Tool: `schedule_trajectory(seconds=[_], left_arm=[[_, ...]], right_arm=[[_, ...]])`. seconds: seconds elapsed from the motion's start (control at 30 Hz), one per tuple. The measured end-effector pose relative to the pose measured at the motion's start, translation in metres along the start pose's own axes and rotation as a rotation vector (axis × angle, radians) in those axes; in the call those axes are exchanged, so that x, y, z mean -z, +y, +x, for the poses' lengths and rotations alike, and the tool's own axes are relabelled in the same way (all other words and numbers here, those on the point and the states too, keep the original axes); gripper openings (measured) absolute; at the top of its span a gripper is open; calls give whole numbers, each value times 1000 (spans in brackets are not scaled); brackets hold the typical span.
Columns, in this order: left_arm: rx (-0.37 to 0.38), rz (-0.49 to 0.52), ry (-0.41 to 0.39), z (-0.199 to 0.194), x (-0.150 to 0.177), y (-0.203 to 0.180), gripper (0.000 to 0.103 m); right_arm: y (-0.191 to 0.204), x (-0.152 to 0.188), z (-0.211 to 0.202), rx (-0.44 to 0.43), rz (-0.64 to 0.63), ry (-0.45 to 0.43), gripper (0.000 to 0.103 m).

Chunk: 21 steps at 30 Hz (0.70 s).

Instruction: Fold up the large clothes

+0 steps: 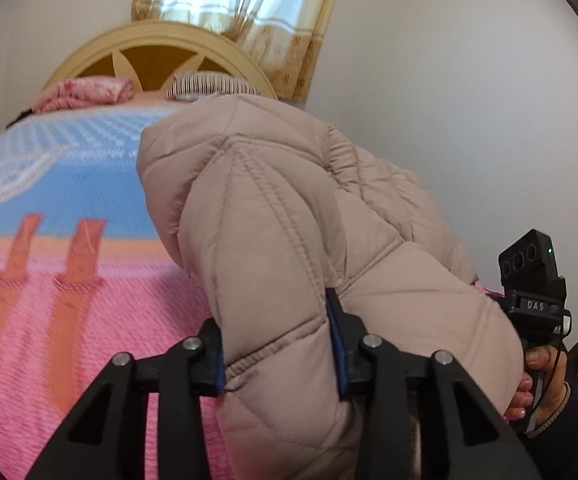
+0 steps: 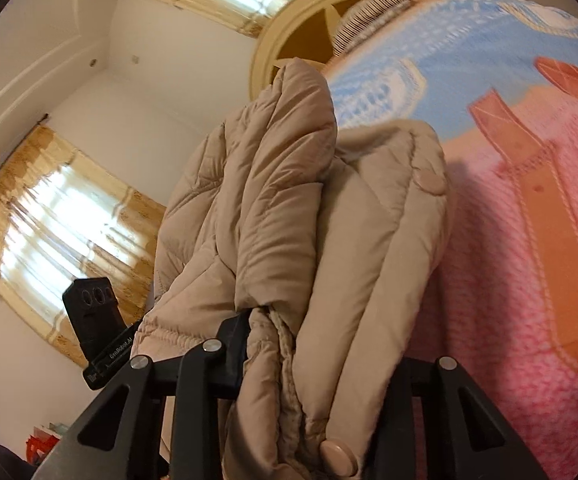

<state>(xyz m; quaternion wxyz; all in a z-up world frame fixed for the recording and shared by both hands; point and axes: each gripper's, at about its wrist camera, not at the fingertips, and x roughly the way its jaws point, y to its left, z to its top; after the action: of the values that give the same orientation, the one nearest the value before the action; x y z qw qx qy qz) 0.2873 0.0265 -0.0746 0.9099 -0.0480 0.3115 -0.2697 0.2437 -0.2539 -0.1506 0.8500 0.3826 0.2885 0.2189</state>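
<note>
Pinching a thick quilted panel of the beige puffer coat (image 1: 273, 216), the left gripper (image 1: 277, 344) has its jaws partly closed and pressed into the padding on both sides. In the left wrist view the coat rises from 6 o'clock towards 12, lifted above the pink and blue bedspread (image 1: 69, 280), which spreads from 7 to 10 o'clock. At 4 o'clock a hand (image 1: 537, 384) grips the other gripper's handle, close against the coat.

In the right wrist view the right gripper (image 2: 317, 364) is likewise partly closed, clamping a bunched seam edge of the coat (image 2: 273, 208) between its jaws. The left pad shows against the fabric at 7 o'clock; the right one is buried. A snap button (image 2: 339, 456) sits at 6 o'clock.

The risk, I judge, is slippery padding squeezing out of either grip, since each holds only a fold of bulk; the sagging weight between them could drag it loose. Uneven pulling might twist the fold.

Open bedspread lies at 1 to 4 o'clock here for laying down. The headboard (image 2: 301, 36) at 12 o'clock bounds the far end.
</note>
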Motion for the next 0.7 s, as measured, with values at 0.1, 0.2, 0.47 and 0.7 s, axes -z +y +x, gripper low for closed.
schedule_trajectory(seconds=[0.1, 0.2, 0.47, 0.7], left_arm=[[-23, 11, -32, -16, -8, 4, 39], [-53, 26, -59, -28, -8, 11, 37], [-140, 7, -100, -48, -15, 50, 36], [-223, -49, -114, -66, -9, 89, 36]], right_arm=[[17, -5, 6, -25, -22, -9, 32], [30, -10, 19, -52, -35, -1, 32], [65, -21, 78, -115, -82, 42, 31], [95, -32, 141, -145, -135, 122, 31]])
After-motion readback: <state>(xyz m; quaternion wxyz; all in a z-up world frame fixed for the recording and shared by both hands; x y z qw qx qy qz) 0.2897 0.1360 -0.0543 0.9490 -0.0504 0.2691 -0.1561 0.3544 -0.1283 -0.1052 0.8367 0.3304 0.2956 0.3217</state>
